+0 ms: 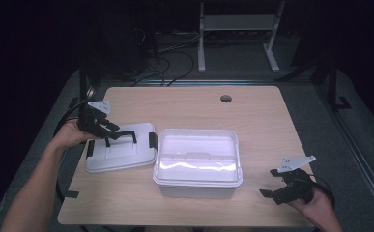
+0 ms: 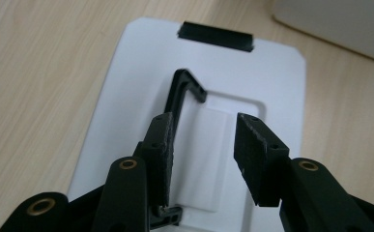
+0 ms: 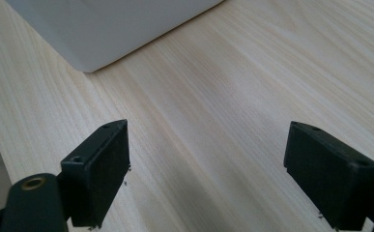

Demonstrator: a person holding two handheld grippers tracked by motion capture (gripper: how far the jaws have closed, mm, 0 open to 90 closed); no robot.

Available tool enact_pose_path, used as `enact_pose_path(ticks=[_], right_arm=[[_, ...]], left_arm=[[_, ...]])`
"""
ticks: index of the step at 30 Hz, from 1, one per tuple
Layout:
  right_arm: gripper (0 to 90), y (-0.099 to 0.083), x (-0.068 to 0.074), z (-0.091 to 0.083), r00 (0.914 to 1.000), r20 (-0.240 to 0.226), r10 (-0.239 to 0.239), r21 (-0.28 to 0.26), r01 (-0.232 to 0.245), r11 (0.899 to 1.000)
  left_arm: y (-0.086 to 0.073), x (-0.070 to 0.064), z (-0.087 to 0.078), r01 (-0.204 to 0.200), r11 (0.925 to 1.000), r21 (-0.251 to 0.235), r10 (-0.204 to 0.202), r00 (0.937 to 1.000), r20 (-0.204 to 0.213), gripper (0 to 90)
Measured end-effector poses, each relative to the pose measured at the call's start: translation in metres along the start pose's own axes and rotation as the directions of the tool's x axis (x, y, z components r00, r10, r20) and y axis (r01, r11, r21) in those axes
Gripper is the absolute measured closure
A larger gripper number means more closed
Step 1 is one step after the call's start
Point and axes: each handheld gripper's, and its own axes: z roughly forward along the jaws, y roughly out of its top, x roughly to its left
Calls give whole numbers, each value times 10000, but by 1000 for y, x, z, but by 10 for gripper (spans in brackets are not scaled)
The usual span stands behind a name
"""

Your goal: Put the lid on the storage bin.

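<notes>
On the table's left side, the lid (image 1: 120,149) lies flat beside the box (image 1: 197,162); left gripper (image 2: 201,162) part-open, empty, straddling its handle (image 2: 180,92), whose long axis runs along the jaws. Right gripper (image 3: 223,174) wide open, idle.

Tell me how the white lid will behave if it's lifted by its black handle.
The lid looks like thin moulded plastic, so probably light and fairly stiff. Its handle seems hinged, so the lid may swing or tilt under the left gripper. Lying flat on the table, it should slide if nudged.
</notes>
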Motion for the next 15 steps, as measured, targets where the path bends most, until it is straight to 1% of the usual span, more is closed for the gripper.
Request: enact_pose_path(ticks=[2, 6, 8, 11, 13, 15], right_arm=[[159, 0, 1, 1, 10000, 18, -2, -3, 2, 10000], [159, 0, 3, 2, 10000, 18, 44, 21, -44, 10000], [158, 0, 4, 3, 10000, 25, 2, 41, -2, 10000], [159, 0, 5, 4, 10000, 2, 22, 32, -22, 10000], [159, -1, 5, 3, 10000, 11, 4, 52, -4, 10000], [159, -1, 5, 3, 10000, 1, 18, 41, -18, 10000]], left_arm=[[-2, 5, 3, 137, 9998, -137, -136, 9999, 35, 574], [-3, 10, 13, 366, 9993, -70, -365, 9992, 147, 528], [-5, 12, 17, 473, 9989, 72, -473, 9989, -47, 514], [-7, 15, 21, 671, 9976, 195, -670, 9977, -66, 489], [-9, 15, 24, 726, 9970, 284, -727, 9973, 25, 492], [-10, 16, 26, 729, 9962, 469, -736, 9972, 138, 552]])
